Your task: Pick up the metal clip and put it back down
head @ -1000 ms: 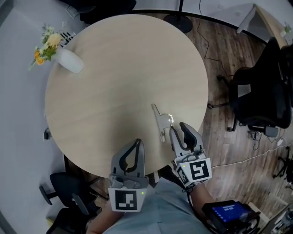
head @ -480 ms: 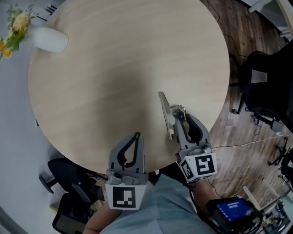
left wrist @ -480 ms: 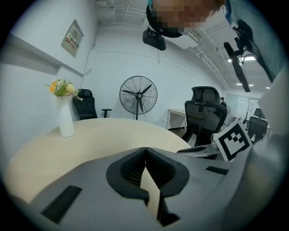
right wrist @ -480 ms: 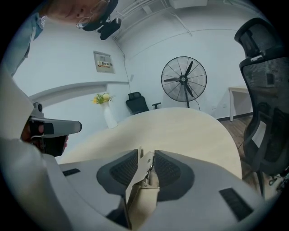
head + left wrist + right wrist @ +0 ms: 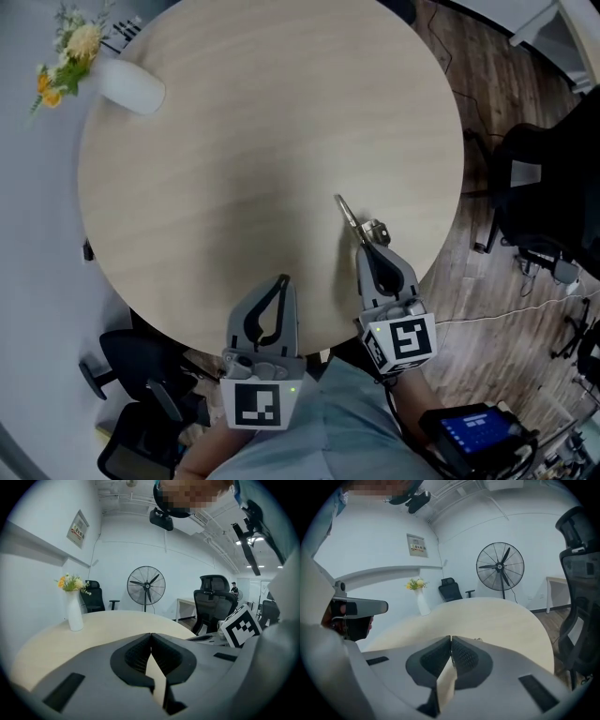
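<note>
The metal clip (image 5: 349, 216) is a thin silver strip with a small ring, near the right edge of the round wooden table (image 5: 253, 131). It stands on its edge, reaching away from my right gripper (image 5: 367, 247), which is shut on its near end. In the right gripper view the jaws of the right gripper (image 5: 451, 638) meet, and only a sliver of the metal clip (image 5: 479, 639) shows past them. My left gripper (image 5: 283, 278) hangs shut and empty over the table's near edge. In its own view the left gripper (image 5: 151, 634) has nothing between its jaws.
A white vase (image 5: 131, 87) with yellow flowers lies far left on the table. A black office chair (image 5: 553, 206) stands on the wooden floor to the right, with cables nearby. A standing fan (image 5: 146, 585) is beyond the table.
My right gripper has closed in on the clip's near end and shut. The clip, flat on the table before, now stands on its edge. The left gripper has stayed put.
</note>
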Tool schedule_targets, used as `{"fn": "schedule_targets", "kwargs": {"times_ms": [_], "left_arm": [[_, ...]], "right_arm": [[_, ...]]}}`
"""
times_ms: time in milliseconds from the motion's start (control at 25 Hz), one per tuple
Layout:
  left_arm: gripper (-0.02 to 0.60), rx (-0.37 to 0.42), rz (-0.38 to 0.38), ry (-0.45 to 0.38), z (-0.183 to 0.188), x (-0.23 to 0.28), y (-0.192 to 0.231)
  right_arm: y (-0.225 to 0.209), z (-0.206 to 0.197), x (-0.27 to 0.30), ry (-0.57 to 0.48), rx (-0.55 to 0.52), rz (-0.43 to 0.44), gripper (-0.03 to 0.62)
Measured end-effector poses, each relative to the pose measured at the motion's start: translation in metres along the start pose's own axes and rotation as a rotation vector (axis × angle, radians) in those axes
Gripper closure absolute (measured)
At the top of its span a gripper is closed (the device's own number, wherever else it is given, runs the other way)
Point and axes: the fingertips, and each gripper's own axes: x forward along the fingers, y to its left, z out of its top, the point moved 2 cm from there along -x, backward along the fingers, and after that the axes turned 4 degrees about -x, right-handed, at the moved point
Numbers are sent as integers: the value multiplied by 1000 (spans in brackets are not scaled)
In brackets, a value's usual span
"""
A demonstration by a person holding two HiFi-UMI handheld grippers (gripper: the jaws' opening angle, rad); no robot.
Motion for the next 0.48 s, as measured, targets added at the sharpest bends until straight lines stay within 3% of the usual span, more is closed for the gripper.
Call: {"fn": "schedule_targets", "kwargs": {"times_ms": [480], "left_arm": [[561, 32, 87, -231, 76, -83, -42]], "right_arm": [[19, 91, -85, -209, -101, 25, 545]]}}
